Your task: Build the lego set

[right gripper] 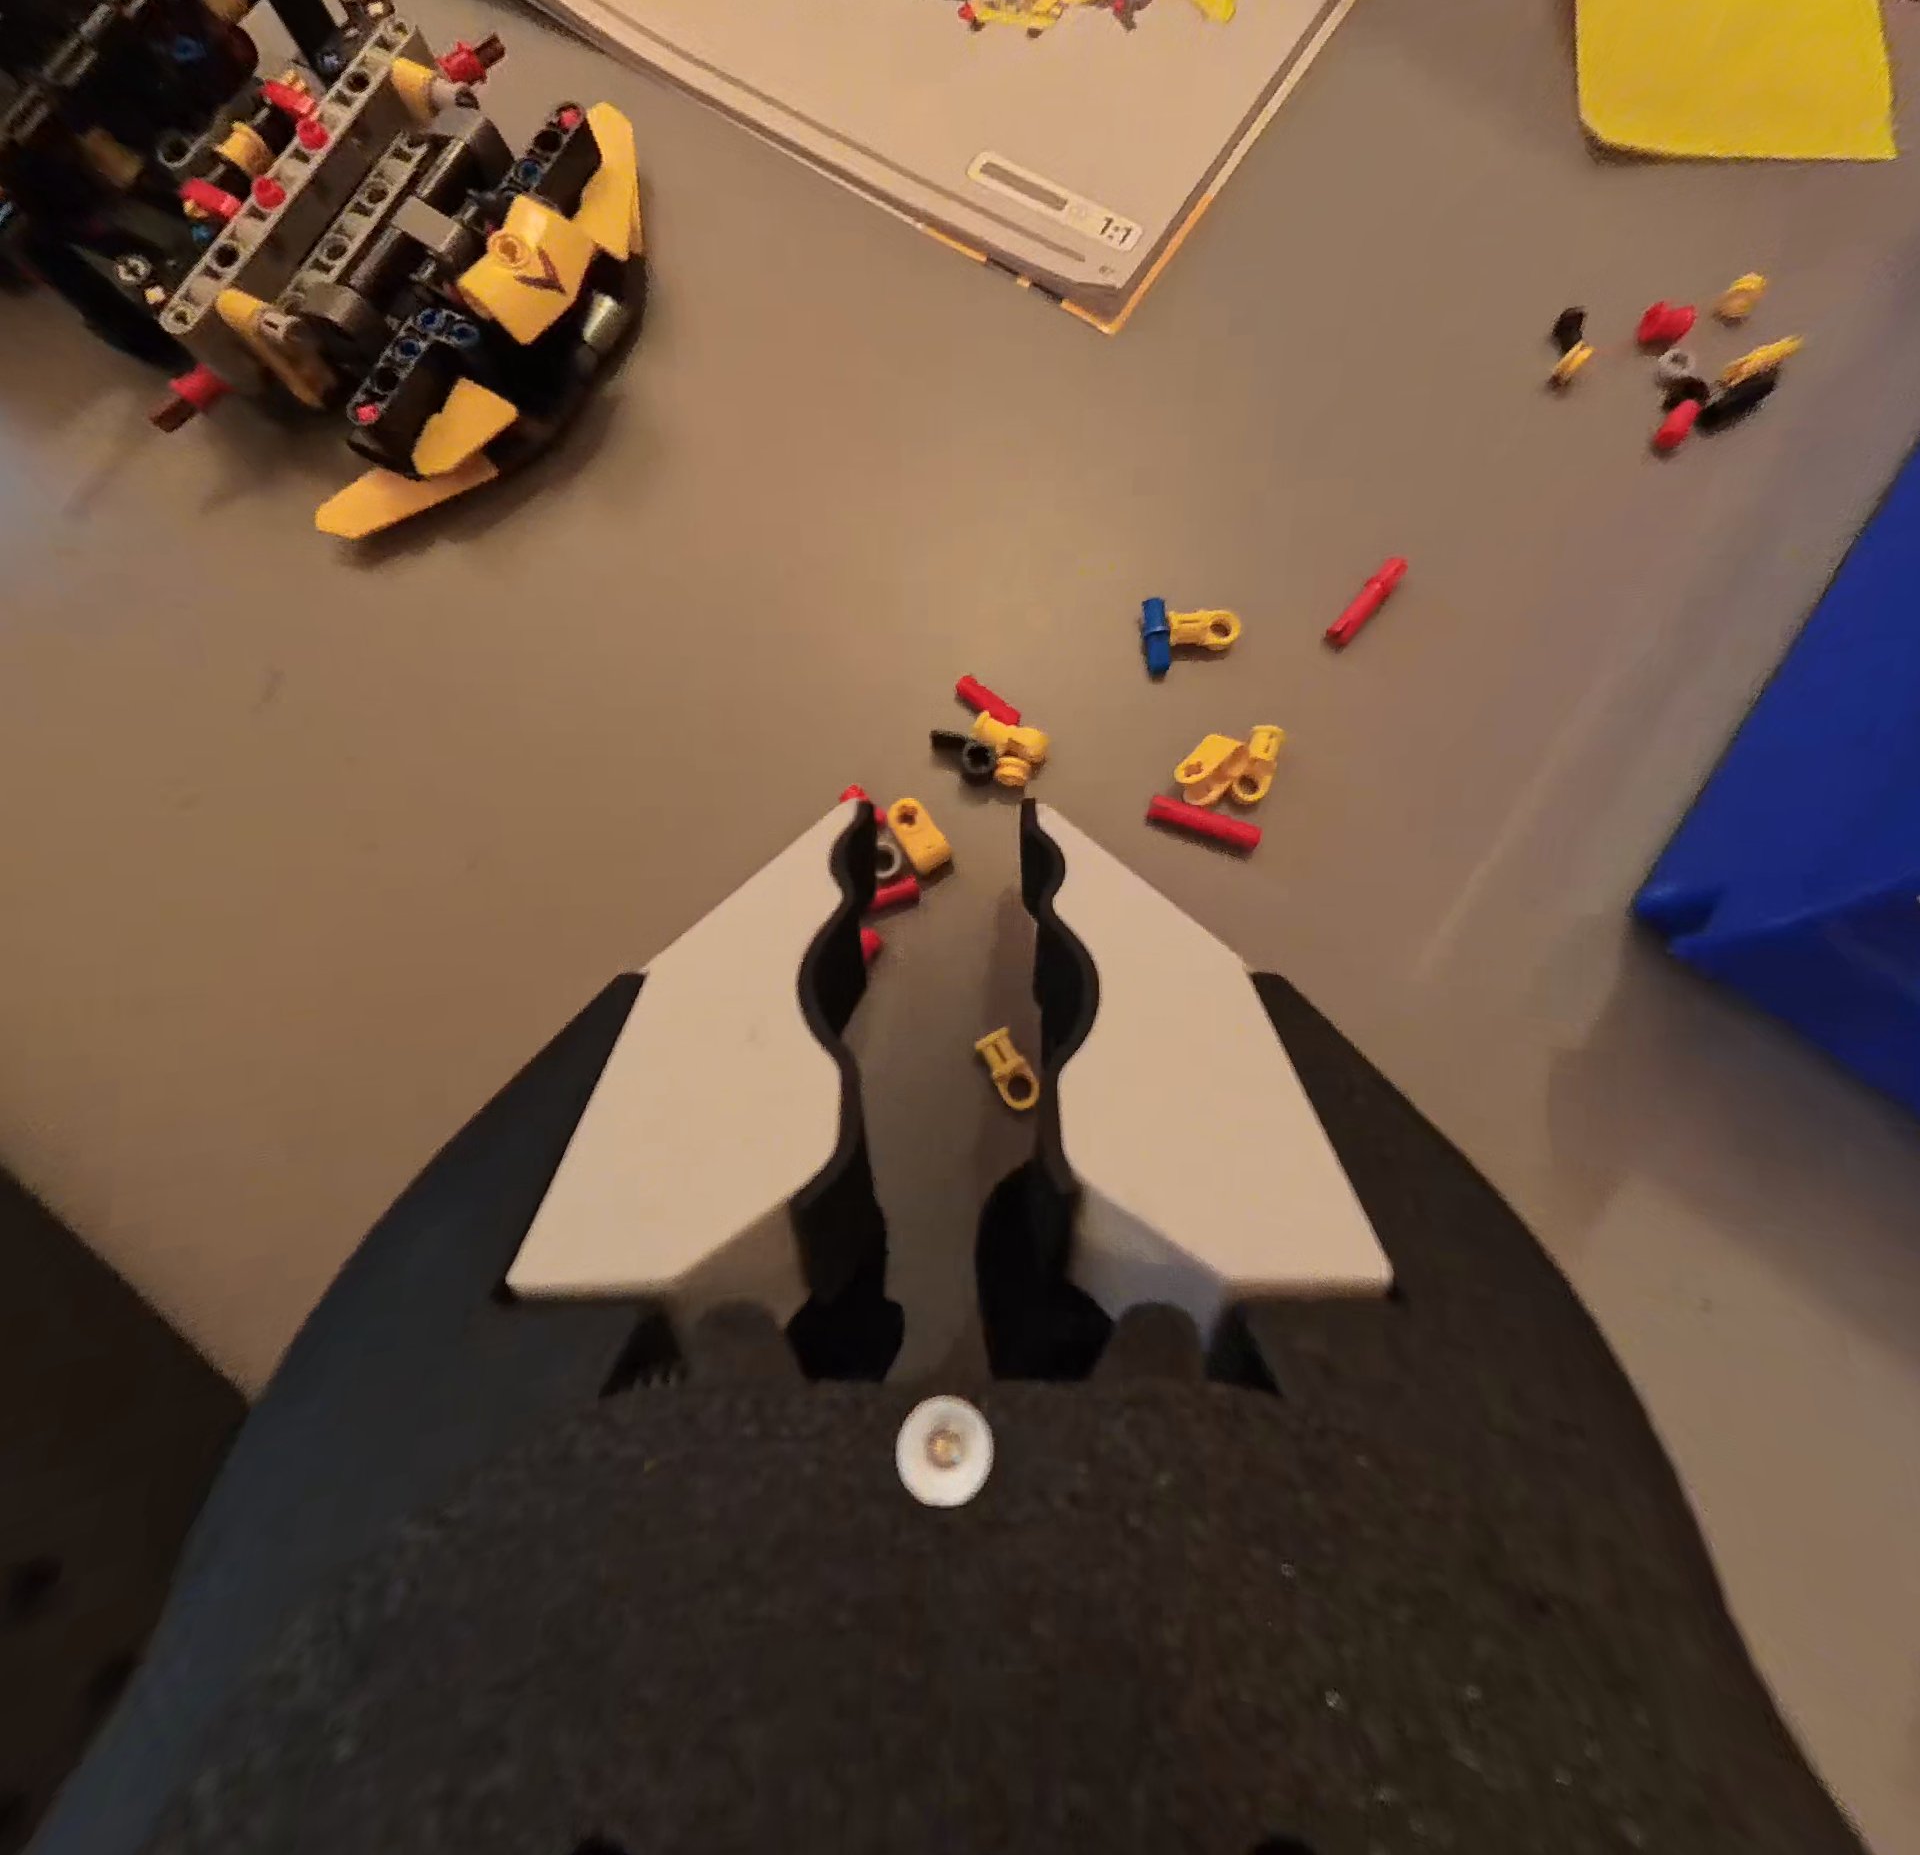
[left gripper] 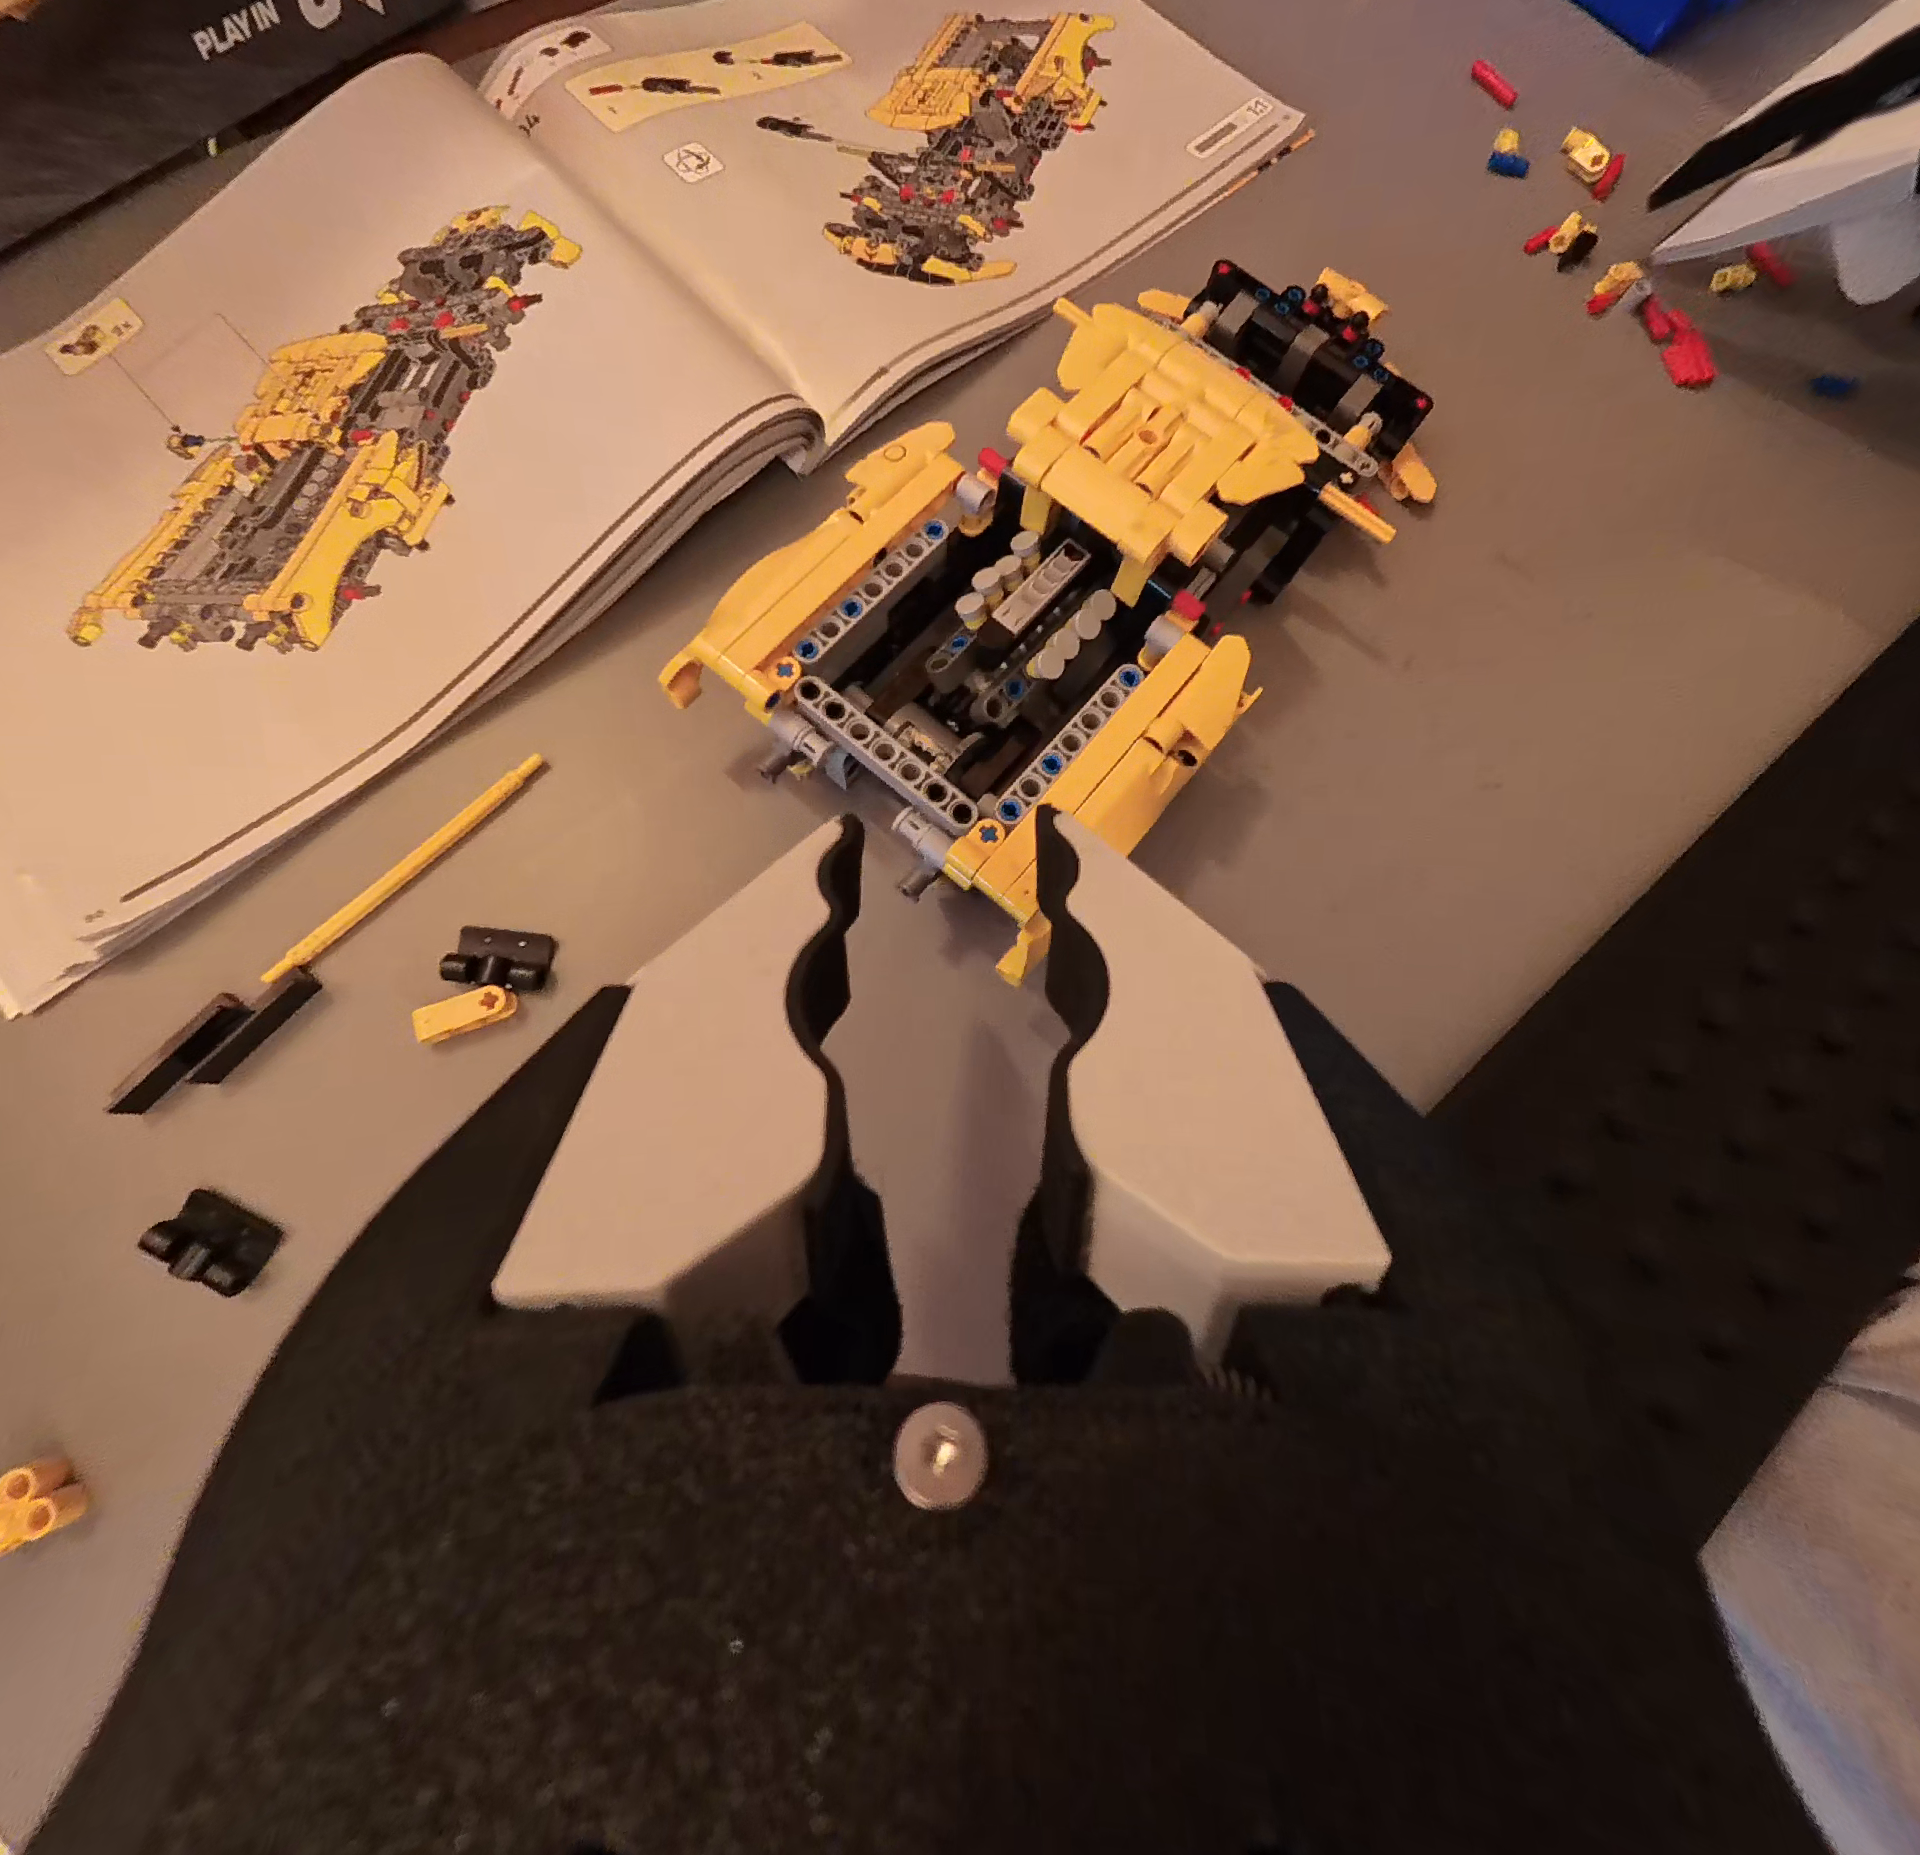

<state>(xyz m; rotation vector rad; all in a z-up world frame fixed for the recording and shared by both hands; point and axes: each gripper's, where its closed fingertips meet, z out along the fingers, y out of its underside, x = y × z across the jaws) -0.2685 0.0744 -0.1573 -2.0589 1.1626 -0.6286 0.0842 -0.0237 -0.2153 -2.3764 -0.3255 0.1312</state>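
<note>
A half-built yellow and black lego car point(left gripper: 1049, 579) lies on the grey table point(left gripper: 1558, 662); it also shows at the upper left of the right wrist view point(right gripper: 343, 236). My left gripper point(left gripper: 948, 829) is open and empty, its tips just at the car's near end. My right gripper point(right gripper: 943, 813) is open and empty, low over a scatter of small pieces: a yellow connector point(right gripper: 918, 835) by its left finger, a yellow pin connector point(right gripper: 1008, 1070) between the fingers, and a red axle point(right gripper: 1203, 824) to the right.
An open instruction booklet point(left gripper: 416, 434) lies left of the car. A long yellow axle point(left gripper: 405, 870), black pieces point(left gripper: 499, 958) and a black beam point(left gripper: 213, 1047) lie at the left. A blue bin point(right gripper: 1808, 829) stands at the right. The right gripper point(left gripper: 1808, 153) shows far right. There is about 40 cm between the tips of the two grippers. My left gripper's tips are some 15 cm from the black beam point(left gripper: 213, 1047).
</note>
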